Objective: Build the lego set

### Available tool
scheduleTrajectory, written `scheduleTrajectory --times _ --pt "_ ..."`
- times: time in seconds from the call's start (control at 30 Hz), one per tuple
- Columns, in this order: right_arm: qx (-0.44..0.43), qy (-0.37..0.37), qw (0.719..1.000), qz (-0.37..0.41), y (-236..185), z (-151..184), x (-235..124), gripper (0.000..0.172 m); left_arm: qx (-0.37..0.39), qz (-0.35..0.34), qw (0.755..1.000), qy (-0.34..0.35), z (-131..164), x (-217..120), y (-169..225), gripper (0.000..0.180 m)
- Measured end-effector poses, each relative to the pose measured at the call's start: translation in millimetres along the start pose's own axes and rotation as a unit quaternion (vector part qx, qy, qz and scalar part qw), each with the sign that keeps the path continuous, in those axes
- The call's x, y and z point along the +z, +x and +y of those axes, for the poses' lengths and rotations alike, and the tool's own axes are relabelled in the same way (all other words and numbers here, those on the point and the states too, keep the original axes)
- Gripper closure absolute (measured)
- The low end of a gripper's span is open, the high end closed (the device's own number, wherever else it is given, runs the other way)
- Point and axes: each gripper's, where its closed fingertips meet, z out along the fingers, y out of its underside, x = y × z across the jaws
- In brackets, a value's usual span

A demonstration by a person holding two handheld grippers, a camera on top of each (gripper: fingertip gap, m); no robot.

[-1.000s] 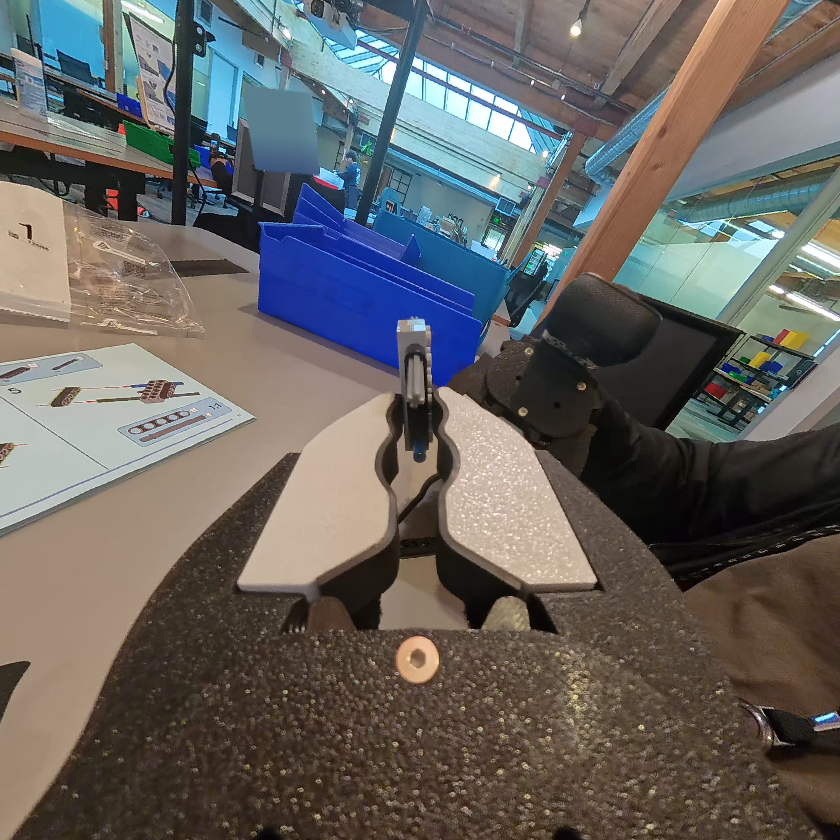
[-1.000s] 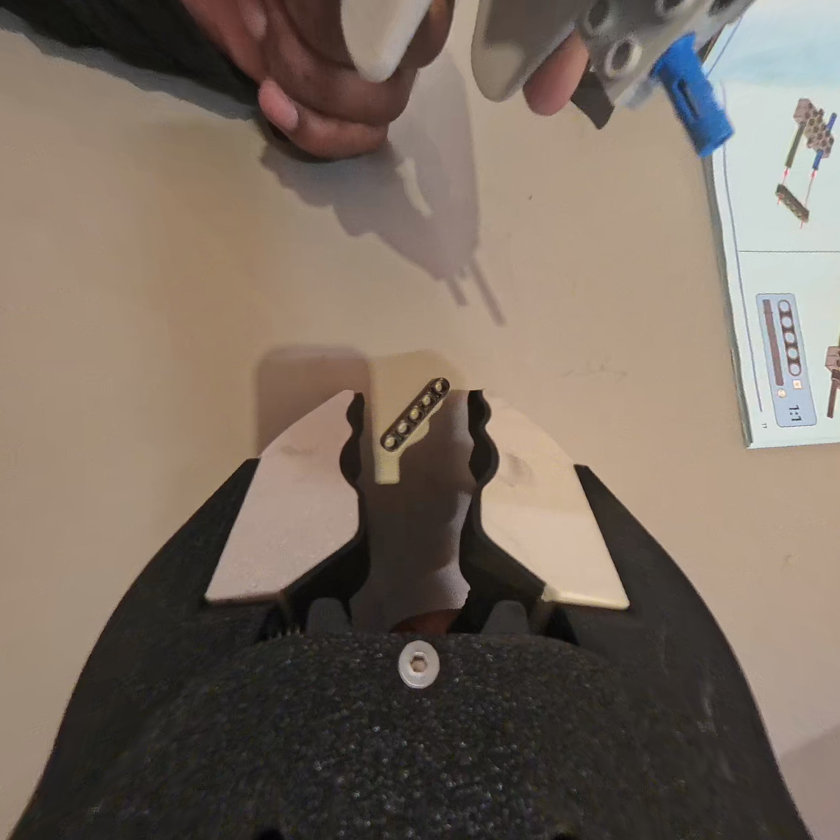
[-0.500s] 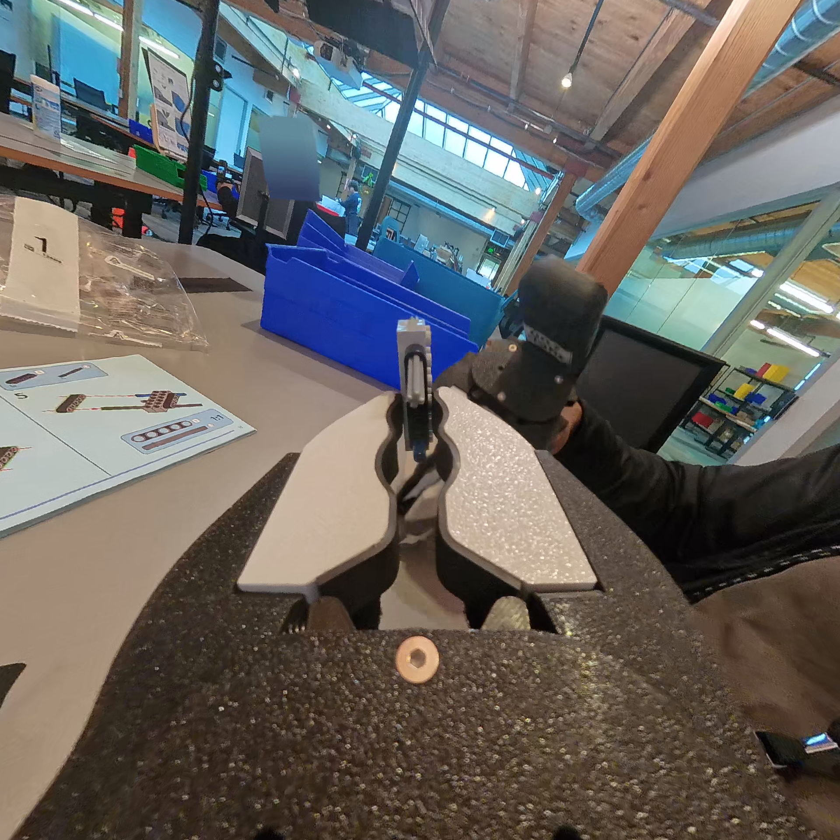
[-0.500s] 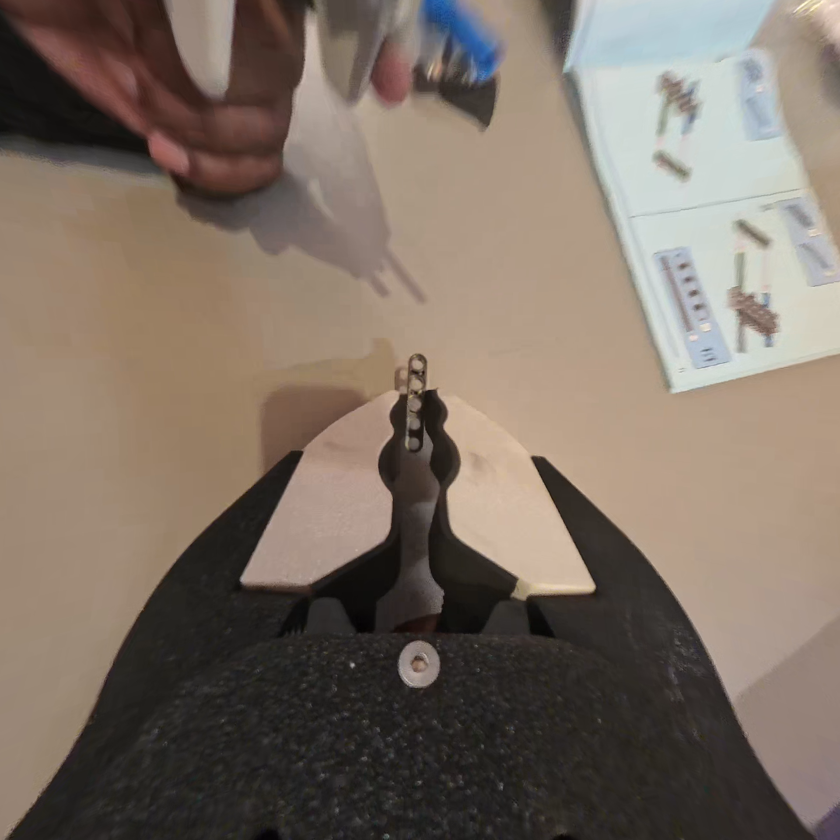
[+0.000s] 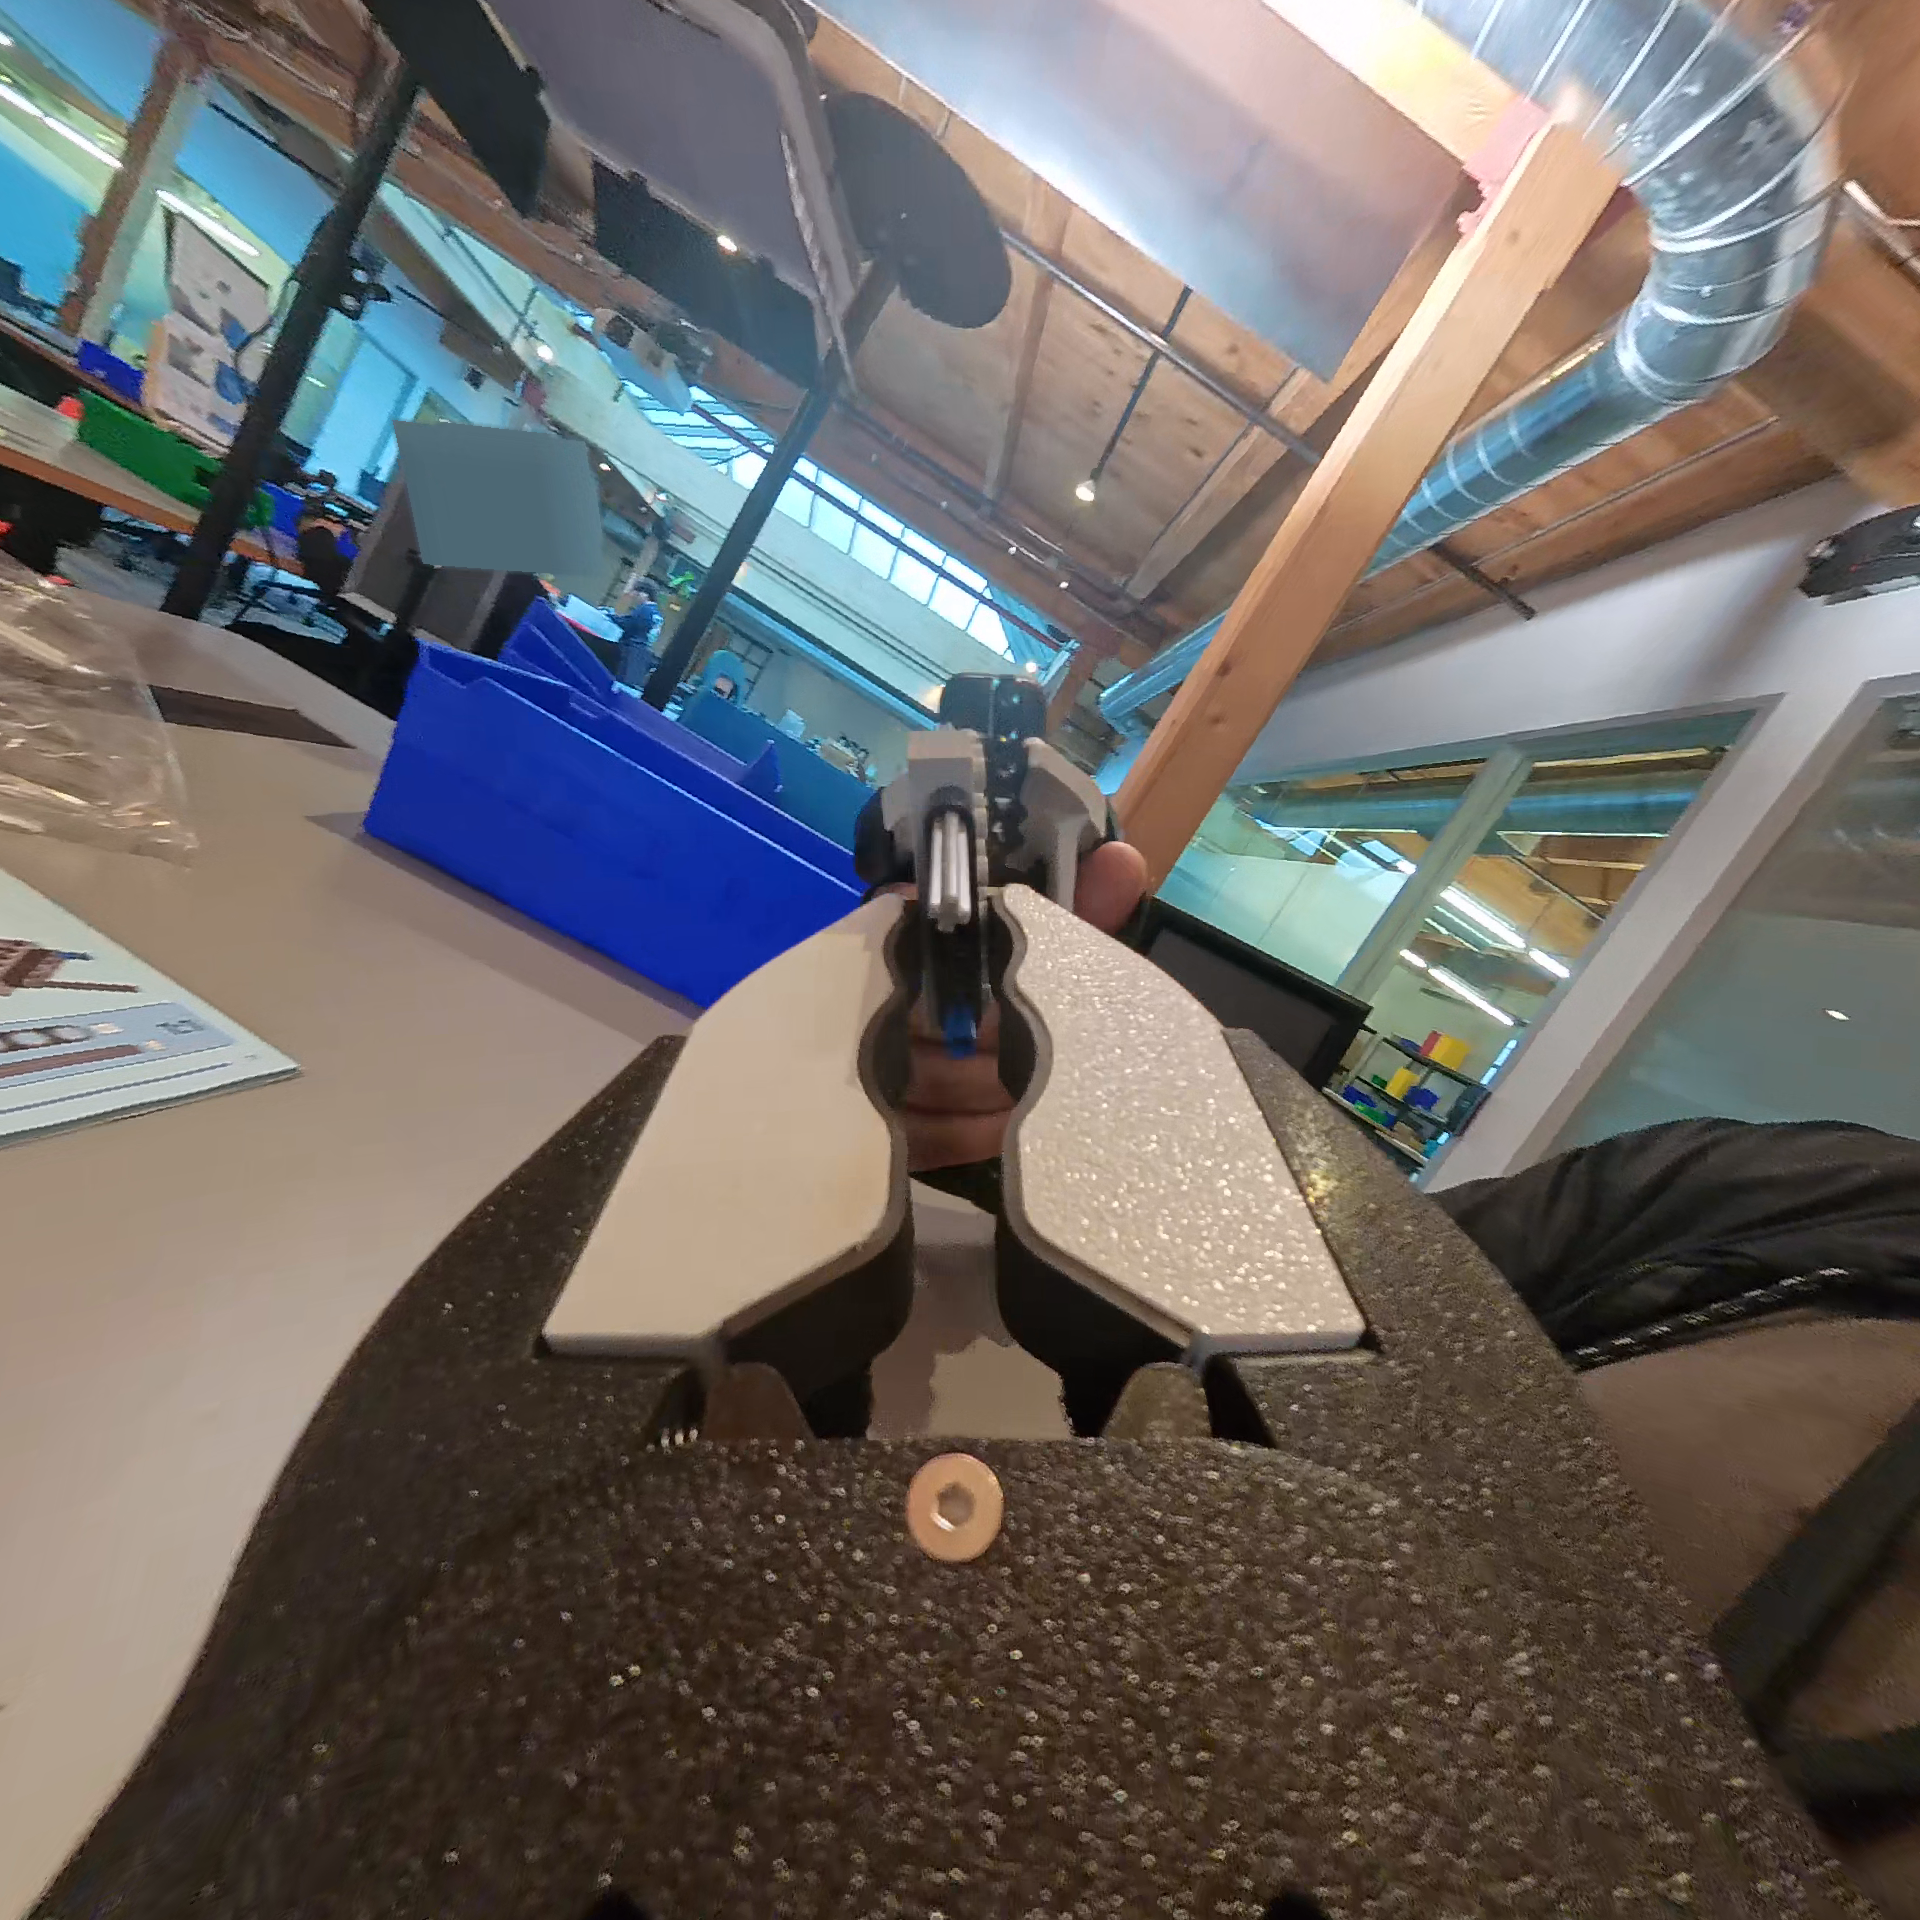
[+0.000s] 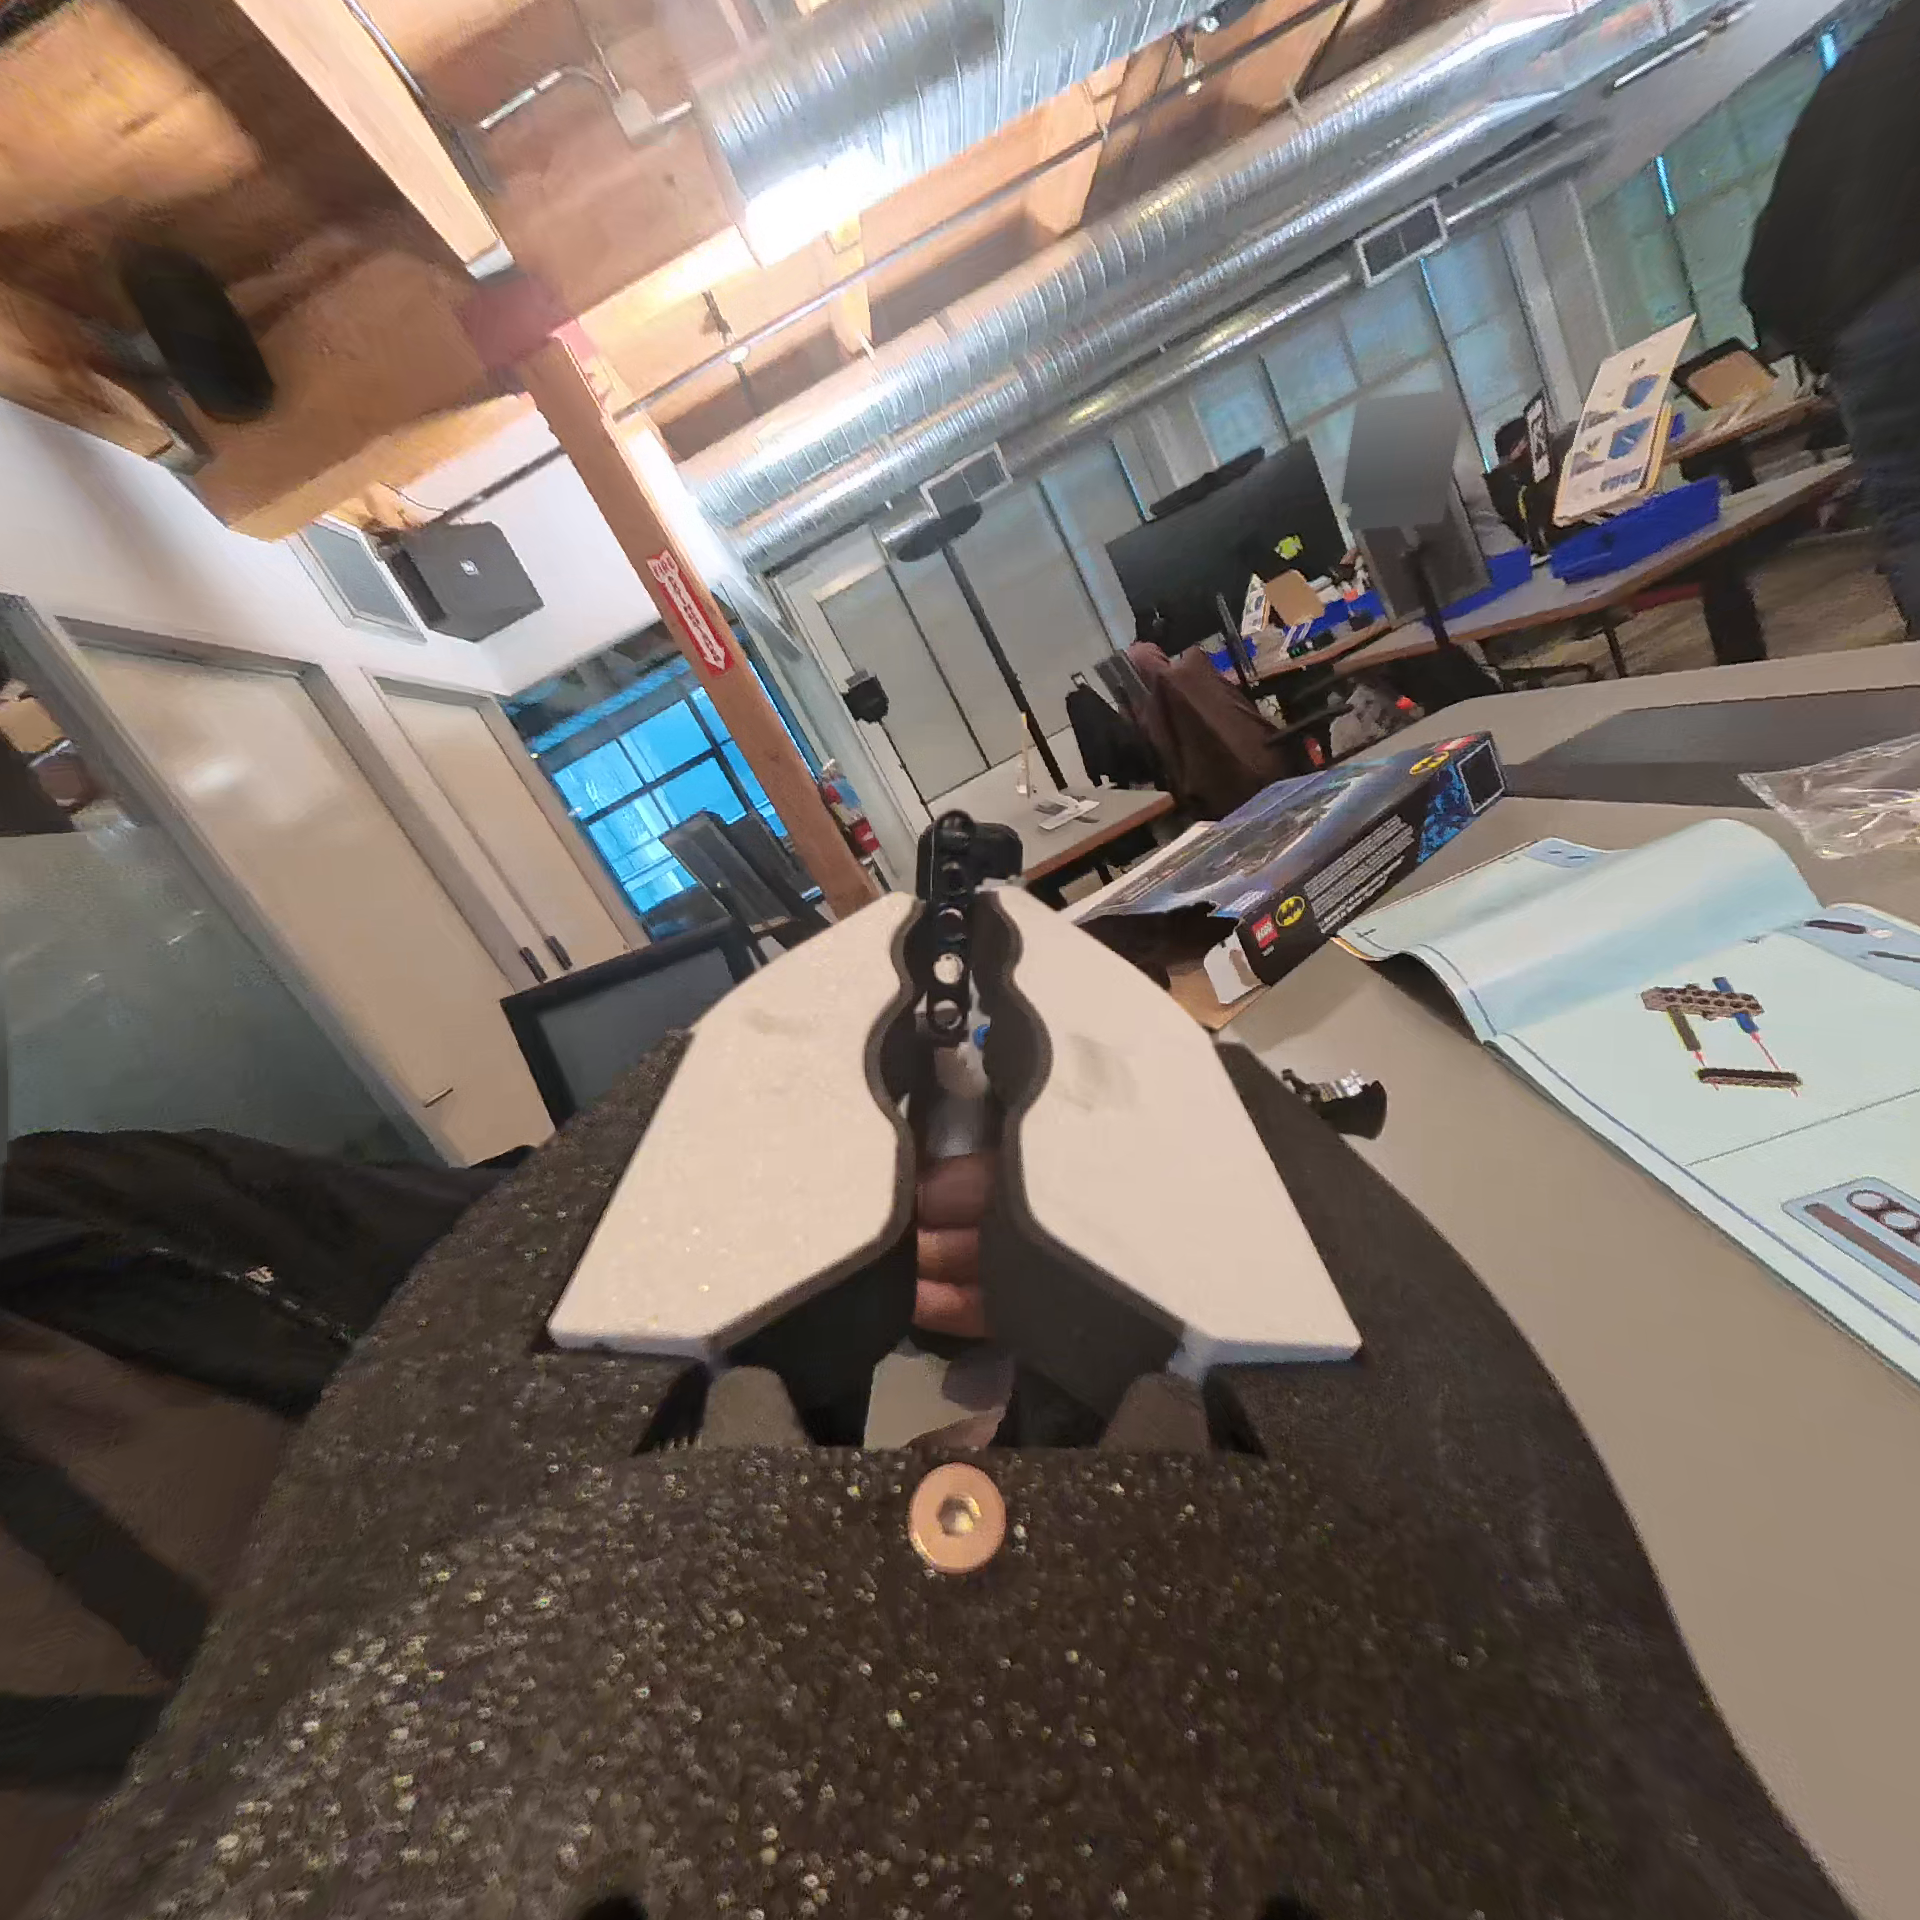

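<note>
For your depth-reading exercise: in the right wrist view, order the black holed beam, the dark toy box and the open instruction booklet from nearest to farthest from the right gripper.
1. Black holed beam, clamped in the right gripper.
2. Open instruction booklet, on the table to its right.
3. Dark toy box, behind the booklet, right of centre.

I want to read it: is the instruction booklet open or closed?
Open: the booklet lies spread on the table, printed pages showing.

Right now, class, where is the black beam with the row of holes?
In the right wrist view the black beam stands upright, clamped in the right gripper, left of the dark toy box.
</note>
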Motion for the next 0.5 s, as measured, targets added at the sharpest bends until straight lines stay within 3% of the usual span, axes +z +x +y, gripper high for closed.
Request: scheduleTrajectory --times 0.5 --pt "0.007 -0.021 1.000 -0.010 -1 16 7 0.164 0.024 0.022 0.999 -0.014 6 4 11 0.169"
